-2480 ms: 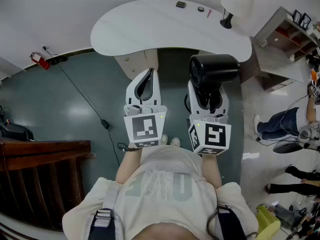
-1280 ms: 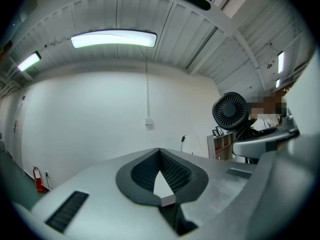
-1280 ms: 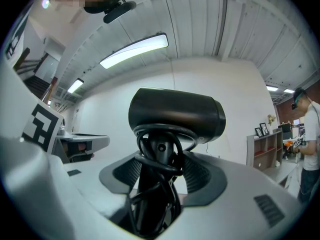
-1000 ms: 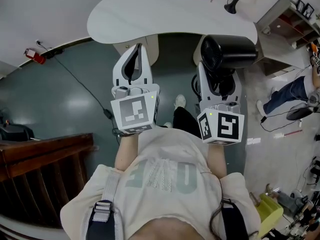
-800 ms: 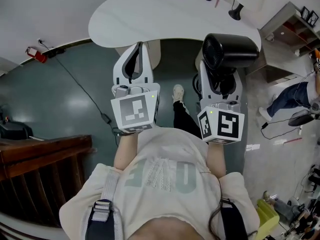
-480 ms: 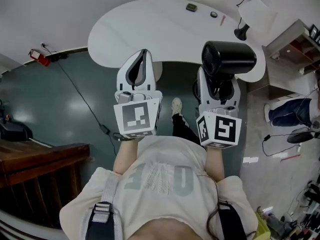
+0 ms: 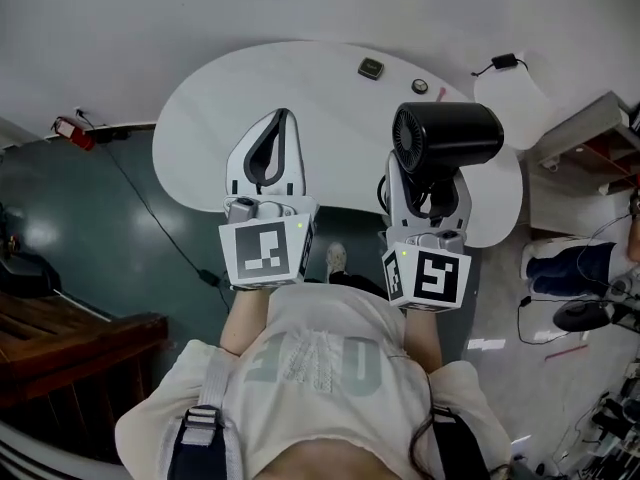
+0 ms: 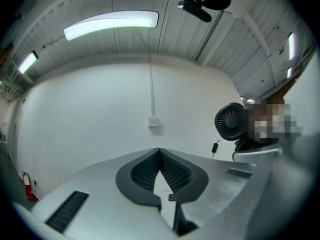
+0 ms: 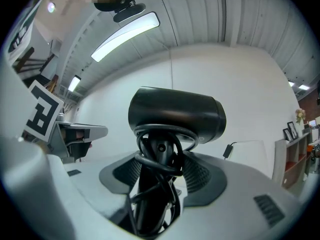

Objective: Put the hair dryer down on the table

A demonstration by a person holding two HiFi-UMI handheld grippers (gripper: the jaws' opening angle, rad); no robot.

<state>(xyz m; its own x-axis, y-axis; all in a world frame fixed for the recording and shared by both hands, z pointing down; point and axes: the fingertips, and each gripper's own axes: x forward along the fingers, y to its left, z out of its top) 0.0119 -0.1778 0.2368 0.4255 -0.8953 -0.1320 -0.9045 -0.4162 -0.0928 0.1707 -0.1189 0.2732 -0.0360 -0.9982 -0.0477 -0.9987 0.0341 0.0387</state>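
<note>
At left, left gripper (image 7: 283,116) pinched shut on nothing, over table (image 7: 200,118). To the right, dryer (image 7: 447,138) raised upright over the table's near edge, handle clamped in right gripper (image 7: 425,183). Handle half buried under wound cord (image 9: 160,149); jaw tips hidden from above by the dryer's head. Behind on the table, small dark item (image 7: 372,67), too small to identify. Faint shirt lettering (image 7: 315,363), unreadable.
</note>
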